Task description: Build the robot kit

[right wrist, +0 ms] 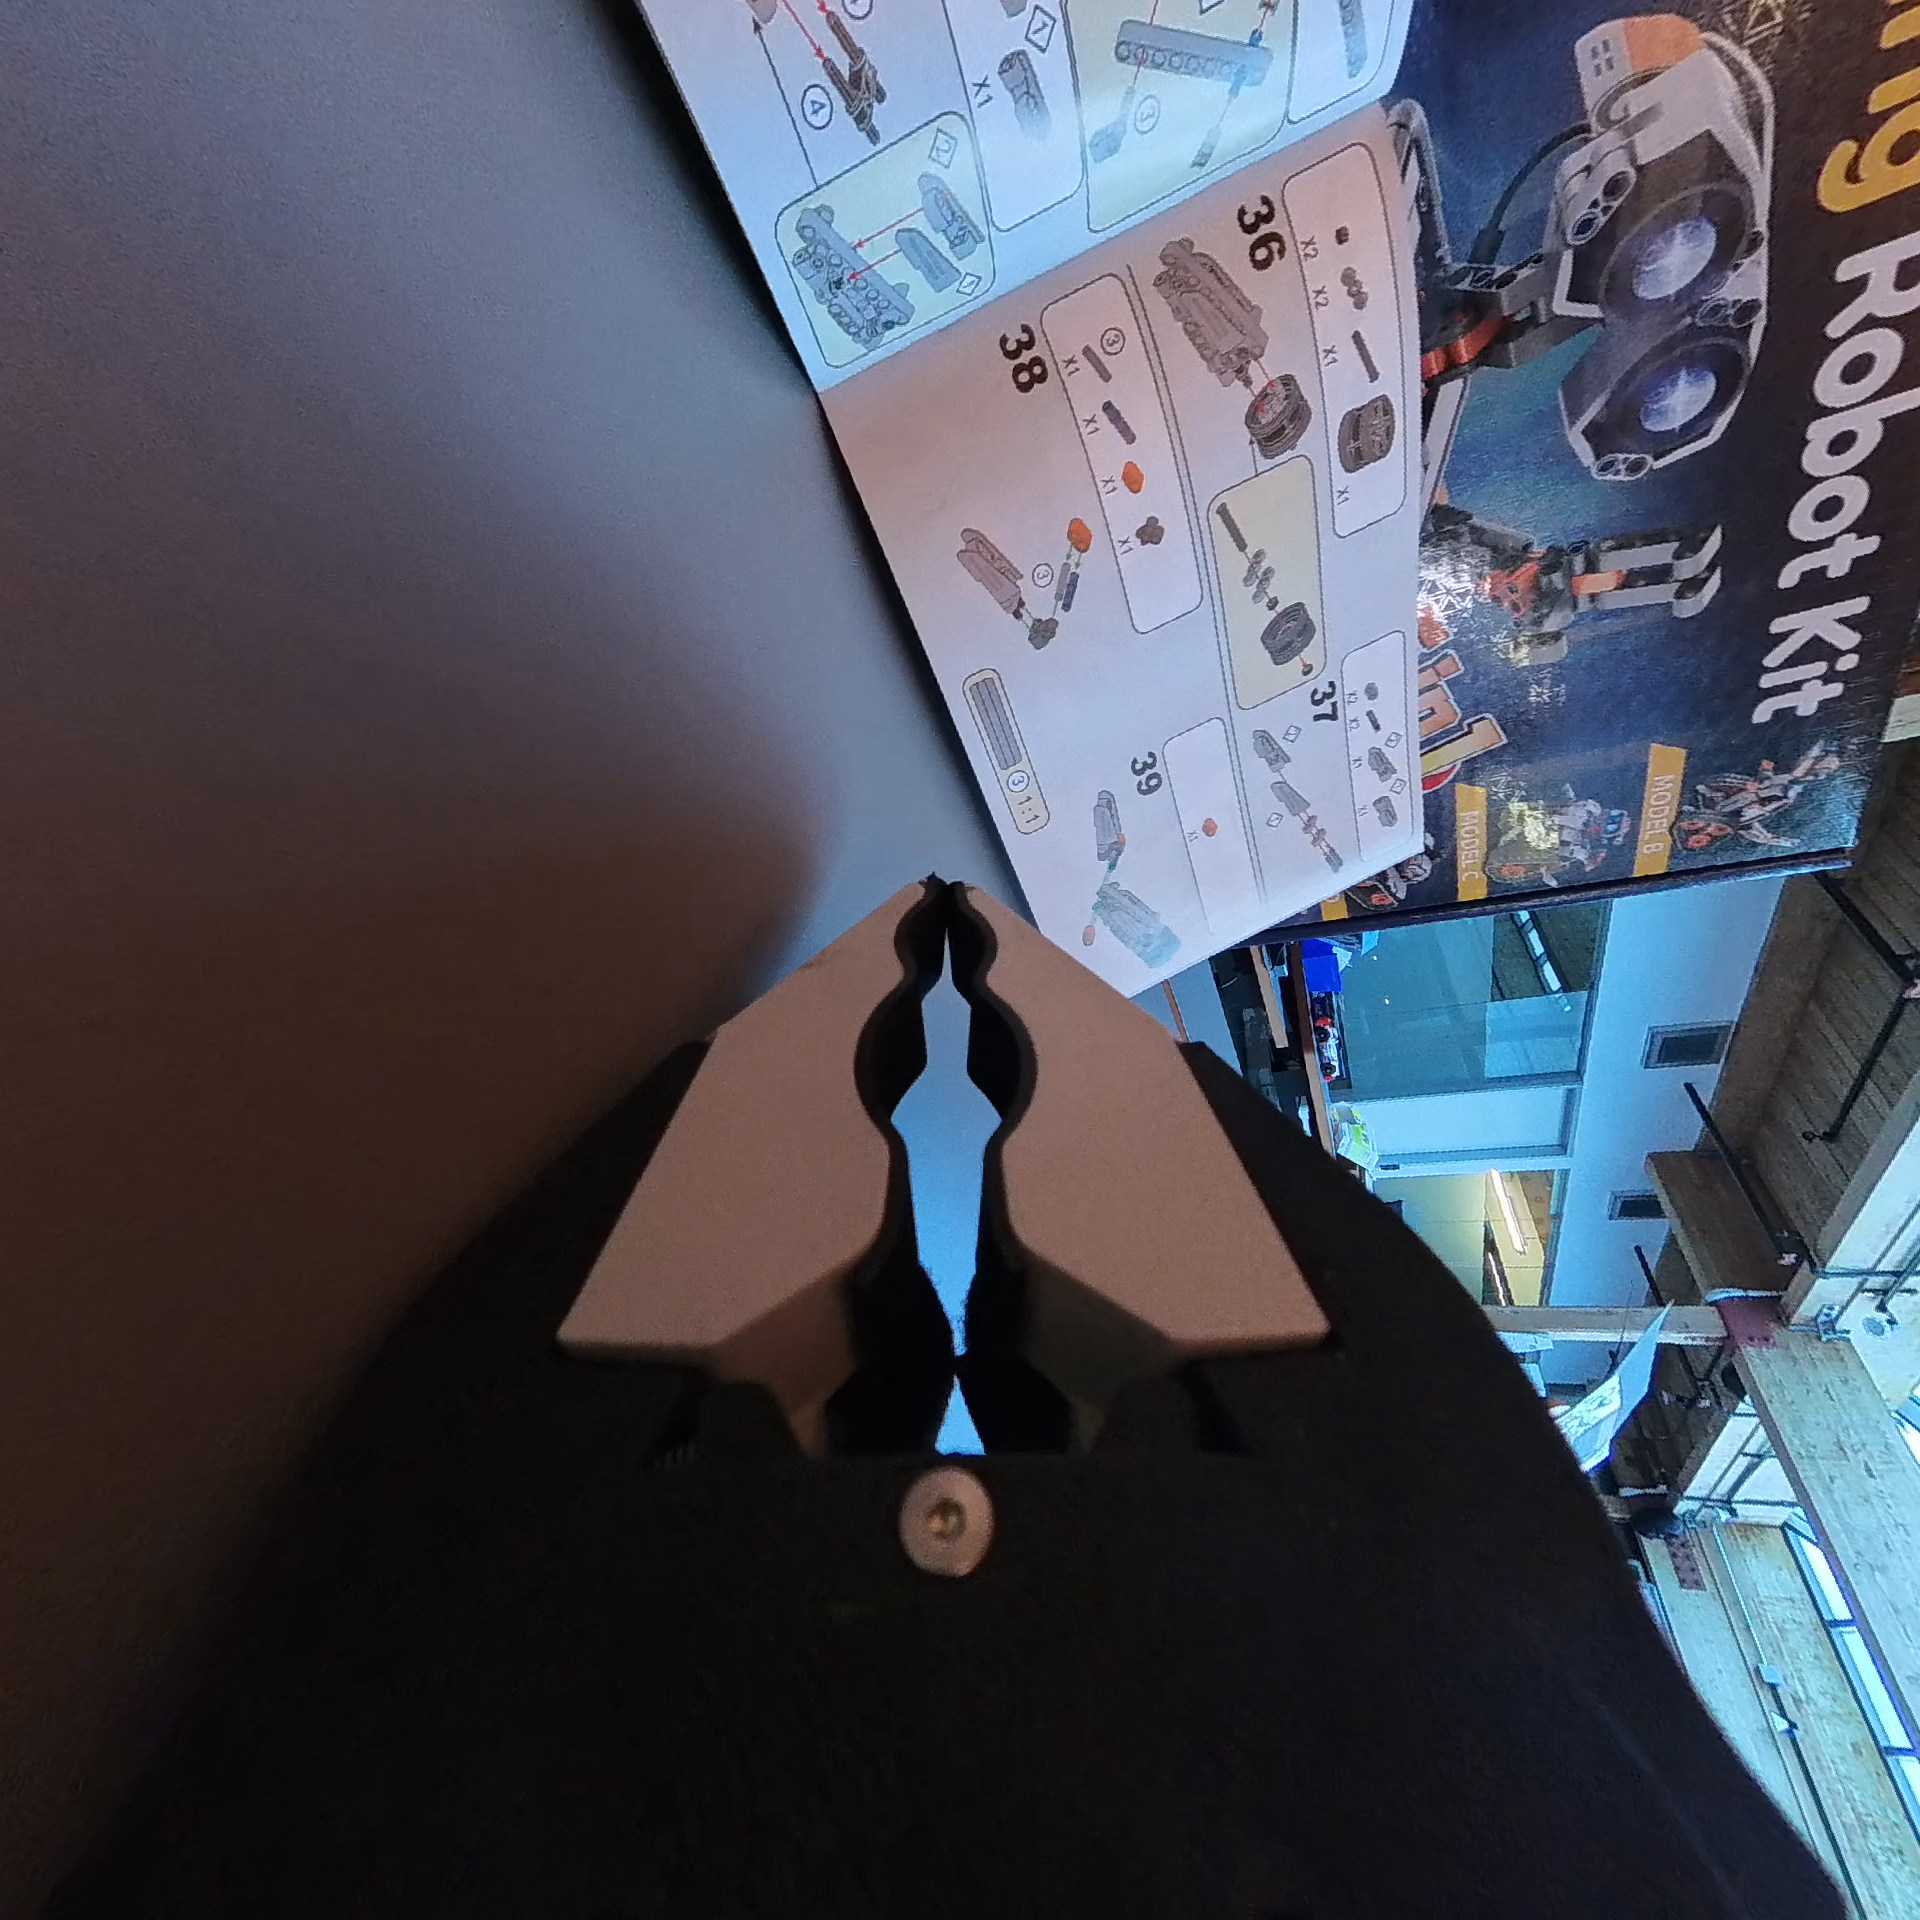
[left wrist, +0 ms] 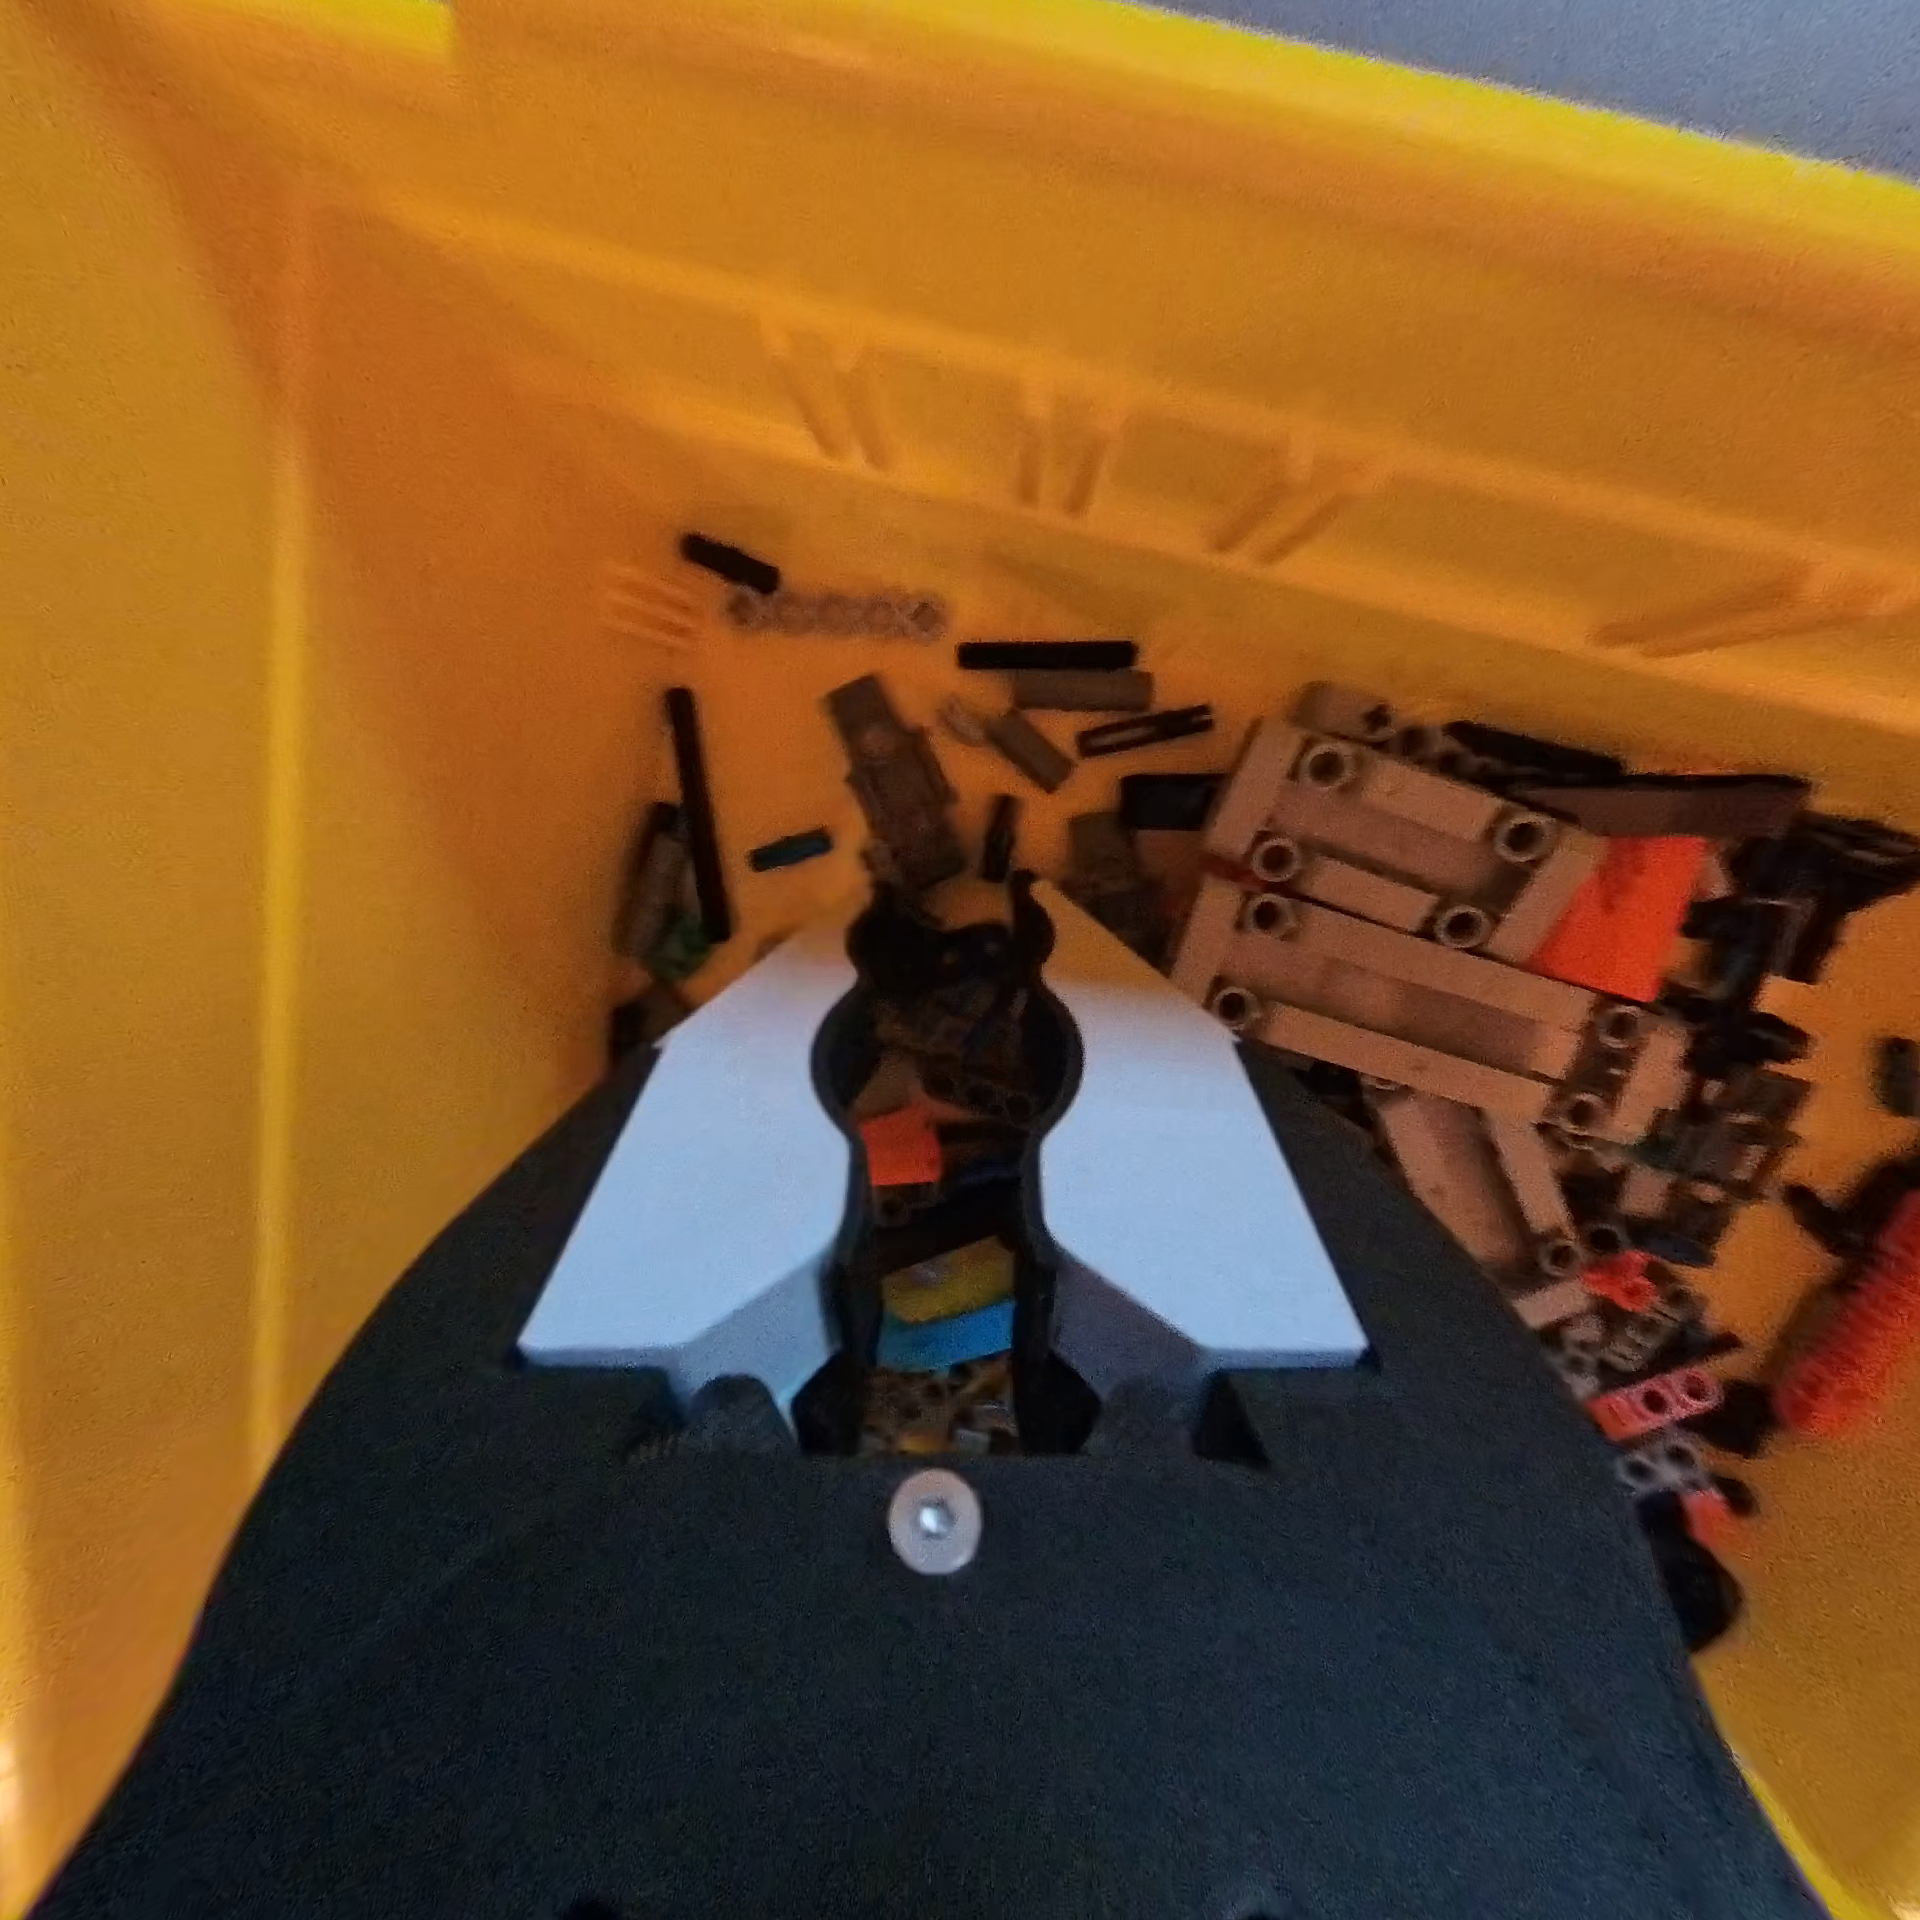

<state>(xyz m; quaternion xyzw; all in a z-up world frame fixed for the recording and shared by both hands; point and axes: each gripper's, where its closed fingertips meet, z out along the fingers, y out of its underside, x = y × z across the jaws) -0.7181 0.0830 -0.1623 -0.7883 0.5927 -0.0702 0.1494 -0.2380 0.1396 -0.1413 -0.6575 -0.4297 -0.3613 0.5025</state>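
My left gripper [left wrist: 951, 920] is deep inside a yellow bin [left wrist: 1039, 312], over a heap of small building parts. Its jaws stand a little apart, with a small black piece [left wrist: 966, 945] between the tips; the picture is blurred. A grey and white beam assembly [left wrist: 1403, 935] with an orange block [left wrist: 1631, 914] lies just right of the tips. My right gripper [right wrist: 940, 888] is shut and empty, above a grey tabletop [right wrist: 364, 468]. An open instruction booklet [right wrist: 1143, 520] lies just right of its tips.
Loose black and grey rods [left wrist: 1049, 657] lie on the bin floor beyond the left tips. An orange ribbed part [left wrist: 1860, 1320] sits at the right. The bin's left wall [left wrist: 156, 831] is close. A dark printed kit box [right wrist: 1662, 468] lies under the booklet.
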